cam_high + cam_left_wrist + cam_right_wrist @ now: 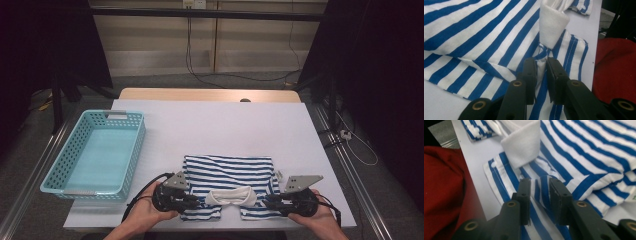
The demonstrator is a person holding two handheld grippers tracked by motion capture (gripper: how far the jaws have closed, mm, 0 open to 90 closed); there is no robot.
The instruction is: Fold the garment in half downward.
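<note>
While your left gripper (541,65) sits at the near-left shoulder of the folded striped shirt (227,175), its jaws stand a little apart with a raised pleat of blue-and-white cloth running up between them; you cannot tell from the left gripper view whether the pads bite that cloth or just flank it, looks loose. Your right gripper (539,185) mirrors it at the near-right shoulder, jaws parted wider, a striped fold lying in the gap, pads clear of it on at least one side. Both grippers point inward toward each other in the high view, left one (192,199) and right one (270,201) just beside the white collar (231,196), one on each side. Your hands grip the gripper bodies at the table's near edge, cables trailing off. Shirt lies flat, folded into a rectangle, collar toward you, at the near middle of the white table cover (225,127). Collar tips show close ahead of each pair of jaws in the gripper views (552,25) (522,143). Turquoise basket (131,150) stands on the left of the table, well apart from the shirt. Red cloth (616,67) shows past the table edge by you.
</note>
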